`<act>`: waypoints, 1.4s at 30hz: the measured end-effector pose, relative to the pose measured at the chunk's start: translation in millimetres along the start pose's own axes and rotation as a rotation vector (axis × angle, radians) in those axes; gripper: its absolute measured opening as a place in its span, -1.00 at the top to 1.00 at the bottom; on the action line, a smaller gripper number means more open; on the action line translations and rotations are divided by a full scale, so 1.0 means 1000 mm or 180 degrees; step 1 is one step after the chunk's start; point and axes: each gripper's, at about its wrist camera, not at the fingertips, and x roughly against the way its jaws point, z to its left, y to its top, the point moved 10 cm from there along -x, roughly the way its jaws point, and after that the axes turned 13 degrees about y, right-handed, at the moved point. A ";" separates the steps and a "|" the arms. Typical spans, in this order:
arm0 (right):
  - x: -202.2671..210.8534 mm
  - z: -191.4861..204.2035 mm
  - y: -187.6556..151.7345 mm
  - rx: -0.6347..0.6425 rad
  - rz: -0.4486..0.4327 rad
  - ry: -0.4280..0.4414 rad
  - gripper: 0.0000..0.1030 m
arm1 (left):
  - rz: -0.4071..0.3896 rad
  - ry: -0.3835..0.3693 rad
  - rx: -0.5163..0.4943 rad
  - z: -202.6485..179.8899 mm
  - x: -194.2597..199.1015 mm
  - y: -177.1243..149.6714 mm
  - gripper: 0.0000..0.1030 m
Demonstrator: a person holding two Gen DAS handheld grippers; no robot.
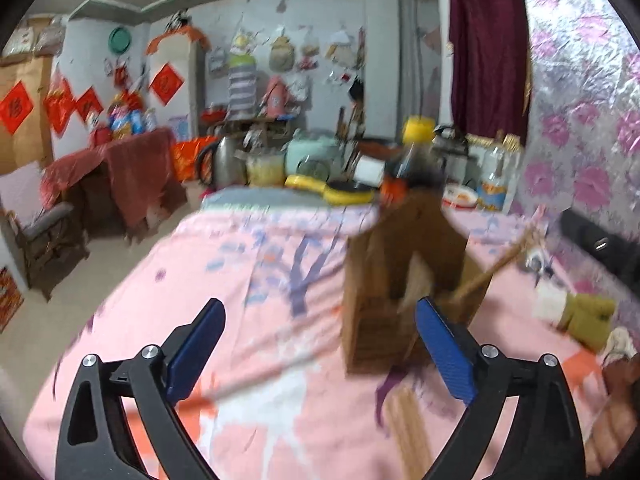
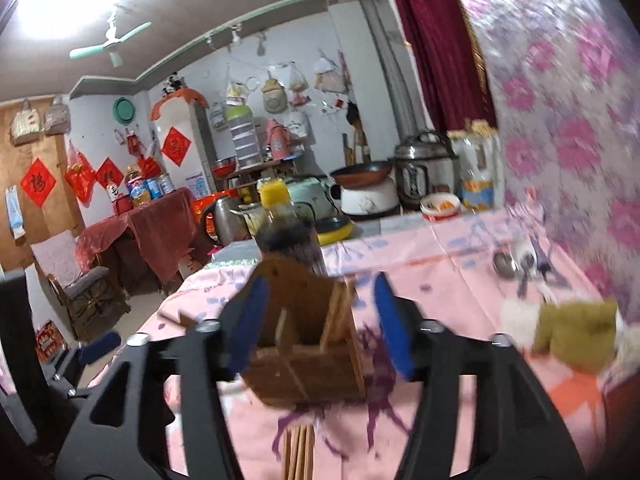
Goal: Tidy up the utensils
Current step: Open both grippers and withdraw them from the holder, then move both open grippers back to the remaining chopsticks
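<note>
The left hand-held gripper (image 1: 318,332) stands wide open with nothing between its blue pads; the wooden utensil holder (image 1: 400,280) sits ahead of it and off to its right, so close to the right-hand pad that, in the blur, I cannot tell whether pad and wood are touching. The right hand-held gripper (image 2: 318,326) is also open, and from its own camera the same holder (image 2: 308,340) lies straight ahead between its spread fingers, with a clear gap showing on the right side and the left pad overlapping the wood in the picture. Both views are smeared, which suggests quick movement, and that is the first risk: the holder looks light and tall, with a few chopsticks (image 2: 340,312) already standing in its rear compartment, so a knock from either pad could tip it or skate it across the pink cloth of the bench (image 2: 460,264). A dark sauce bottle with a yellow cap (image 2: 286,232) stands just beyond the holder, and a shove forward could send the box into it. More chopsticks (image 2: 298,456) lie flat on the cloth below and nearer than the right gripper's fingers; they are thin and round, so a grasp from above may roll them apart or pinch only some. A spoon (image 2: 505,265) lies further off to the right near the wall, beside a small green and white toy (image 2: 568,332), which could snag a reach
</note>
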 end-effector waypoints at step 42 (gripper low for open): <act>0.065 -0.026 -0.172 0.0135 0.0978 -0.0184 -0.58 | 0.0576 -0.0098 -0.1200 -0.016 0.041 -0.202 -0.91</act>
